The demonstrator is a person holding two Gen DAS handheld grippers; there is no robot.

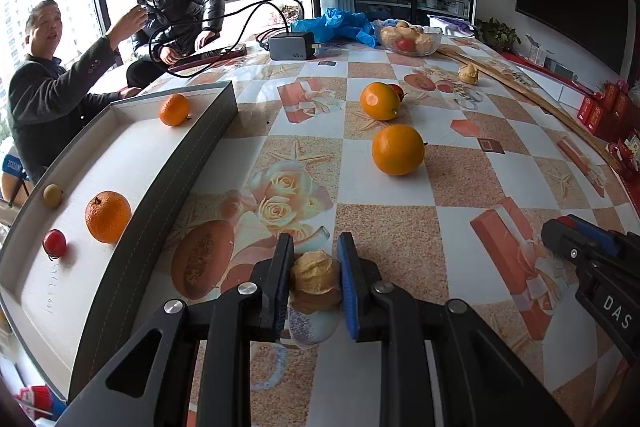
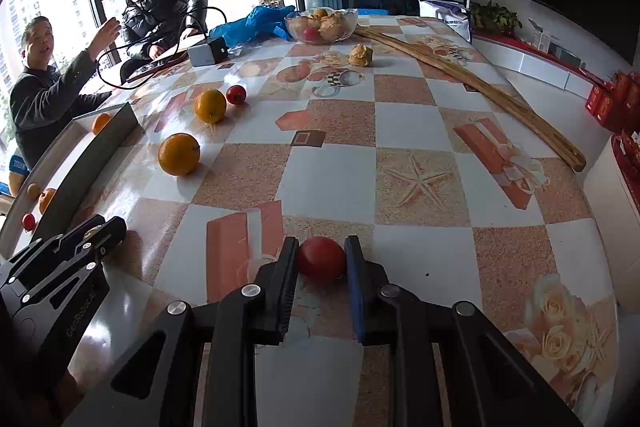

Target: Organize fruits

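Now husked fruit [image 1: 316,281] clamped in left gripper [image 1: 315,281].

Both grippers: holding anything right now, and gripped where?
Left gripper is shut on the tan papery husked fruit, pads on its two sides. Right gripper is shut on the small round red fruit, also across its sides.

Your two wrist cameras sit low and close over the worktop [image 1: 400,219], angled downward, sharing the two oranges [image 2: 179,153].
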